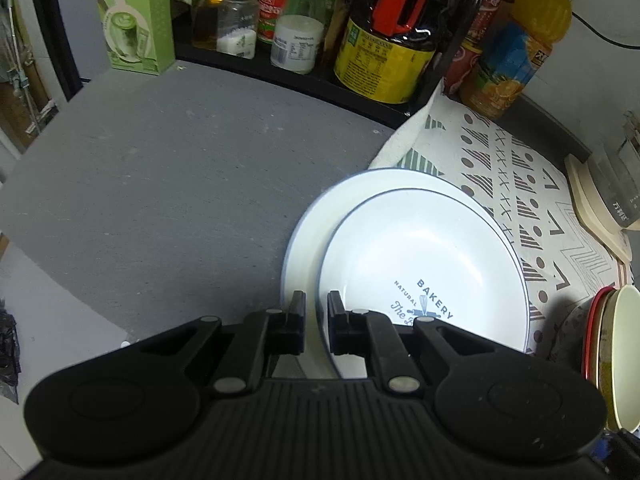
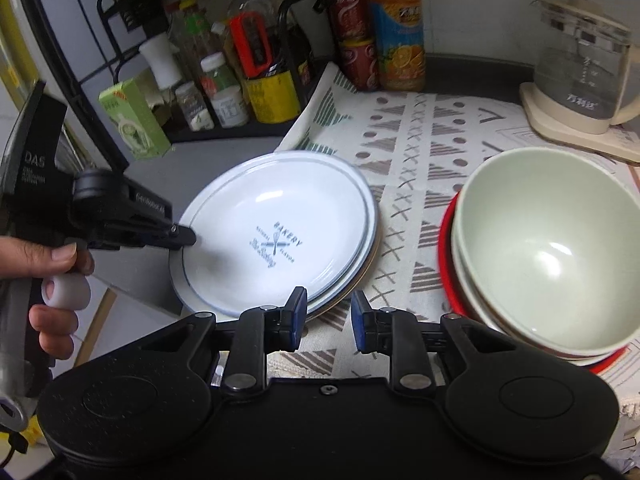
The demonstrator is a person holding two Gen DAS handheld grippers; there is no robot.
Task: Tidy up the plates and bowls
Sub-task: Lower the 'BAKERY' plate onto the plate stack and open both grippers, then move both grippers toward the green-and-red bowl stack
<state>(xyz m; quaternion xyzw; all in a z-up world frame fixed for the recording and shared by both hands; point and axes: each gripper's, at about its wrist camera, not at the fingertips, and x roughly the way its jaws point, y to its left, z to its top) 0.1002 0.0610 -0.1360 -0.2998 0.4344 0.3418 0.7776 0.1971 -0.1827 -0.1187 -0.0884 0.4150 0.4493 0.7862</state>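
A white plate (image 1: 420,248) printed "BAKERY" lies slightly offset on a second blue-rimmed white plate (image 1: 308,232). My left gripper (image 1: 316,310) is shut on the top plate's near rim, one finger above it and one below. From the right wrist view the same plate (image 2: 280,216) looks blurred, the left gripper (image 2: 186,236) holds its left edge, and a brownish plate edge (image 2: 362,276) shows underneath. My right gripper (image 2: 330,312) is open over the patterned cloth (image 2: 420,140), just right of the plates, holding nothing. A pale green bowl (image 2: 548,248) tops a bowl stack with a red one (image 2: 446,240) below.
A black rack of bottles and jars (image 1: 300,20) and a green carton (image 1: 132,16) line the back of the grey counter (image 1: 160,180). An orange juice bottle (image 2: 400,40) and cans stand behind the cloth. A glass kettle (image 2: 580,80) sits back right. A hand (image 2: 60,264) holds the left gripper's handle.
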